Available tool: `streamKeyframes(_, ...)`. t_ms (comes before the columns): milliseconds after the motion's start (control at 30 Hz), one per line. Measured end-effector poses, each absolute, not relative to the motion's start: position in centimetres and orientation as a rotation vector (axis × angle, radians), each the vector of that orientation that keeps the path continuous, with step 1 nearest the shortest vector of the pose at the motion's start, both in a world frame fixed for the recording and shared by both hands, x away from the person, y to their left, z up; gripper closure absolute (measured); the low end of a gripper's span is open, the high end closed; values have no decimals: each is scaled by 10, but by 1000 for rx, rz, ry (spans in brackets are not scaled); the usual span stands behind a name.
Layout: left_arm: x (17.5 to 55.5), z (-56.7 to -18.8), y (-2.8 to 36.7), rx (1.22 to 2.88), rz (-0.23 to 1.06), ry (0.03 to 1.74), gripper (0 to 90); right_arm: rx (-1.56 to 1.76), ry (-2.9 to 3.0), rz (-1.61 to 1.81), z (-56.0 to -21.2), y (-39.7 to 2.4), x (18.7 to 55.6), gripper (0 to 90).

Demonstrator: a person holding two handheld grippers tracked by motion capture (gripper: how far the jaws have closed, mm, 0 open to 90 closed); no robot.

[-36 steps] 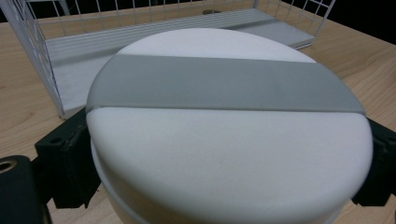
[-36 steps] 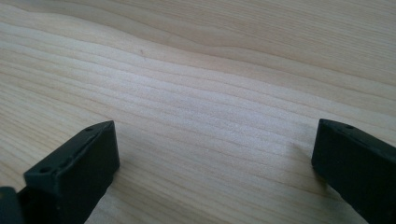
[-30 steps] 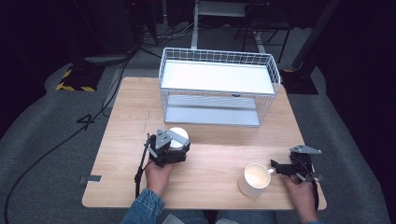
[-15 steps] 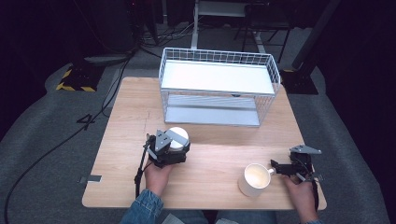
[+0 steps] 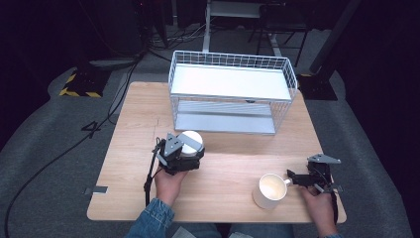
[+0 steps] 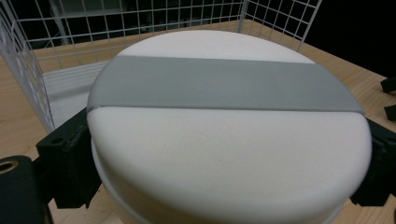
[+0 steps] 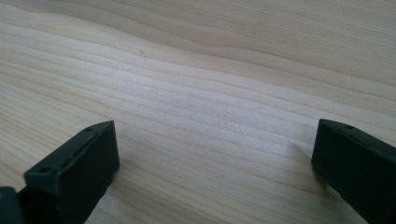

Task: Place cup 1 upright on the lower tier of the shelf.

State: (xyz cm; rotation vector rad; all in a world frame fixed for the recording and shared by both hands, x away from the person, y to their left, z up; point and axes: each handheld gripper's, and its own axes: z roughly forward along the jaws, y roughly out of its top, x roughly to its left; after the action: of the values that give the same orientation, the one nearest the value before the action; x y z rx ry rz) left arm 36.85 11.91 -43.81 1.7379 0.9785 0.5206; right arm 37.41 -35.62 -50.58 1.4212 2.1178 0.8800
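Left gripper (image 5: 184, 154): your jaws stand one on each flank of the round white container with a flat lid and a grey band across it (image 6: 224, 126), pressed against its sides; you have hold of it.
Container position: it sits on the table just in front of the white wire two-shelf rack (image 5: 233, 91), near the rack's left end.
Right gripper (image 5: 293, 179): your jaws are spread wide with nothing between them but bare wood; they rest by the handle of the cream ceramic mug (image 5: 270, 190) at the near right.
Step in hand: judged to be lifting the container toward the rack. Keep the lid level, hold the squeeze even, and clear the wire rim before moving in.
Surface: light wooden table (image 5: 233, 163), smooth grain, dry.
Room: dark, grey carpet, cables and a black-and-yellow striped block (image 5: 79, 87) on the floor.
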Motion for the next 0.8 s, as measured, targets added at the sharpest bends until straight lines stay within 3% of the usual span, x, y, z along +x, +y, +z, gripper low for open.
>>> streamKeyframes(800, 408, -413, 74, 1730, 528, 956, 68, 1428, 2114, 879, -506, -356, 374, 8)
